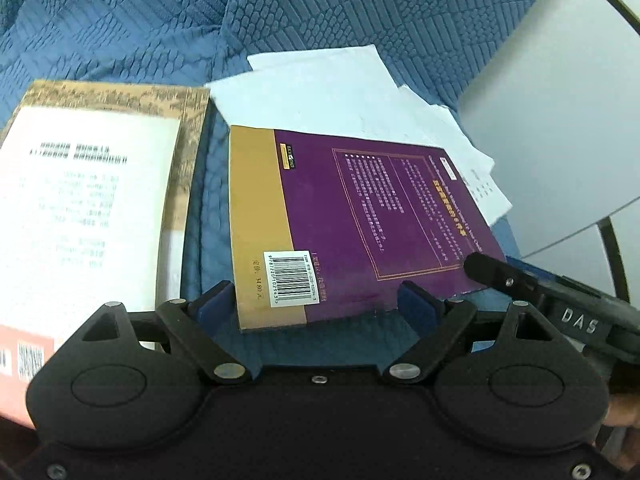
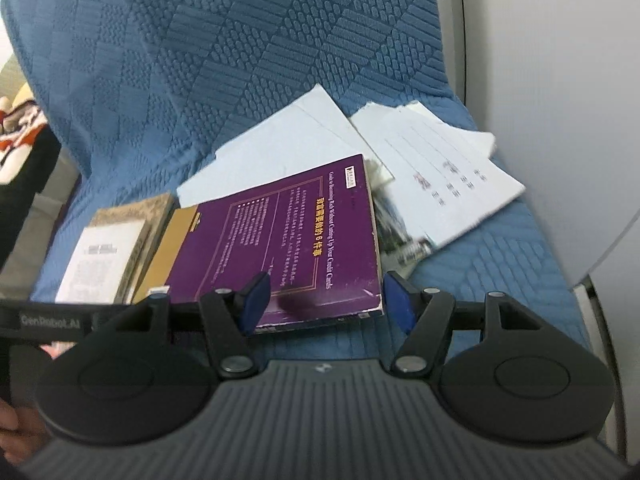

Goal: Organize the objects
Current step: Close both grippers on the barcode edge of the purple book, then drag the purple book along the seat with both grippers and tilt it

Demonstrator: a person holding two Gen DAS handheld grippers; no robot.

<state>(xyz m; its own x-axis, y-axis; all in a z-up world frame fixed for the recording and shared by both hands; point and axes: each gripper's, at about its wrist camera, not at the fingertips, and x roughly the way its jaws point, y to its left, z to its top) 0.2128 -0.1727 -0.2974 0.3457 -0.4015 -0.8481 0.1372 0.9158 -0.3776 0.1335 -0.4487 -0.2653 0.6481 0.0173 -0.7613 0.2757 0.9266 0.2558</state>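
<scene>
Books are lying on a blue cover: purple book (image 1: pixel 360 216) beside tan book (image 1: pixel 88 200). Both tools, left tool (image 1: pixel 316 300) and right tool (image 2: pixel 326 300), are angling downward over the purple book's near edge, jaws spread wide, gripping nothing.

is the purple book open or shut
Shut. The purple book lies flat with its back cover up, barcode showing, partly over the white papers on the blue cover.

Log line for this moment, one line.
left gripper: open | right gripper: open | purple book: flat on blue cover, unheld
</scene>
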